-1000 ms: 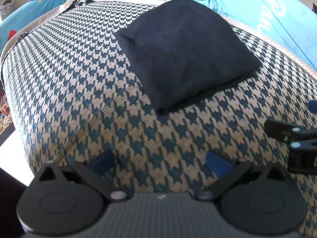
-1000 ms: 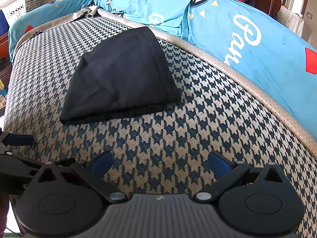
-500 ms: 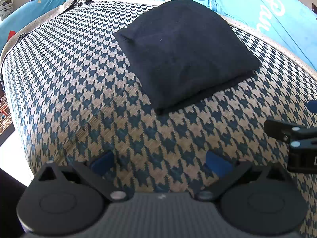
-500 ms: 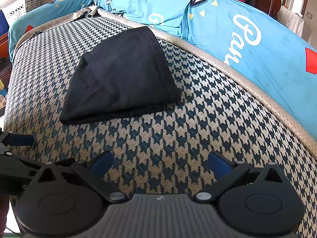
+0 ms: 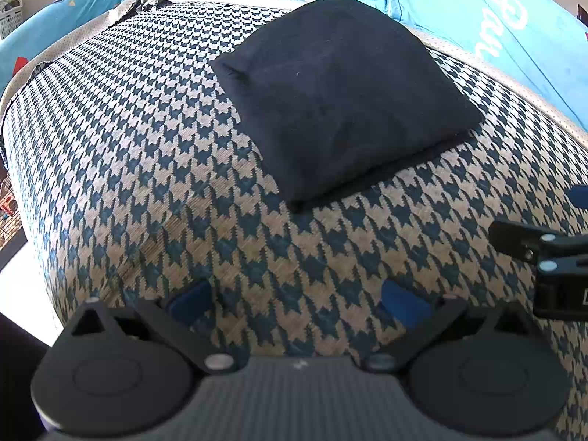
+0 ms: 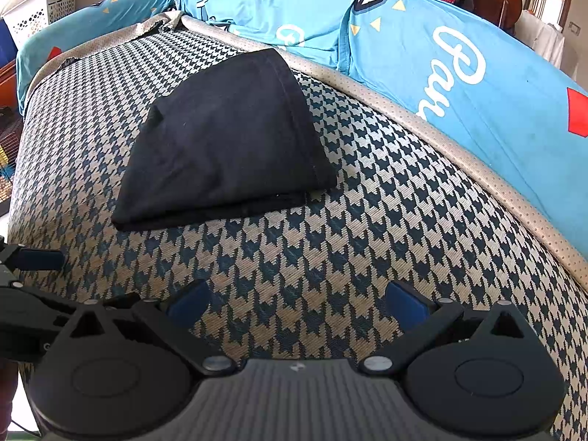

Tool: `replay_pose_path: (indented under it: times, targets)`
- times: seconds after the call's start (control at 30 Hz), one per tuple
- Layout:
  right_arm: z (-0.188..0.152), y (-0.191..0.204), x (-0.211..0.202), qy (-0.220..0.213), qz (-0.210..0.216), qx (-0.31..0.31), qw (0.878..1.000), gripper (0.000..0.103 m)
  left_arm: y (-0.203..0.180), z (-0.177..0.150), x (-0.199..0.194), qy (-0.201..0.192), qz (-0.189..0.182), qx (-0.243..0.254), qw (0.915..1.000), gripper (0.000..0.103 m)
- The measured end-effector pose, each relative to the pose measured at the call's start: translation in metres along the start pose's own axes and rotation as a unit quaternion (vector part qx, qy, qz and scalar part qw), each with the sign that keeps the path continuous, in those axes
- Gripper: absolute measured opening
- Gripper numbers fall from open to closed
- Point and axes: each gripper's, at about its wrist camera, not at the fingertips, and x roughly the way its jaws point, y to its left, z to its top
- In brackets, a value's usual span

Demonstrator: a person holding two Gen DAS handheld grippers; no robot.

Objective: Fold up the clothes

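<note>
Folded black garment point(image 5: 341, 95) flat near sofa seat point(image 5: 147, 154) back edge. Left gripper point(image 5: 297, 299), right gripper point(image 6: 297, 299): fingers spread wide, empty.

The folded black garment point(image 5: 345, 99) lies flat on the houndstooth cushion point(image 5: 147, 154) — the left gripper point(image 5: 297, 299) hovers near it, jaws apart, empty.

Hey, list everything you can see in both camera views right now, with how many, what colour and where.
Folded garment: one, black, lying flat on the seat cushion.
Seat cushion: one, navy and beige houndstooth, under both grippers.
Back cushions: at least two, turquoise with white lettering, behind the seat.
Basket: one, white, perforated, far left background.
Left gripper: one, black with blue pads, jaws open, empty.
Right gripper: one, same colours, jaws open, empty.
</note>
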Motion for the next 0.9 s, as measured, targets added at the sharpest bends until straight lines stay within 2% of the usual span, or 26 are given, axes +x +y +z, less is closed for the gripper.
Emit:
replay_pose_path:
  times: [0.9]
  targets:
    - [-0.0006, -0.0002, 0.0034, 0.005, 0.001, 0.001, 1.000, 0.103, 0.0010, 0.0009, 0.0015, -0.002, -0.006, 0.005, 1.0000, 0.103]
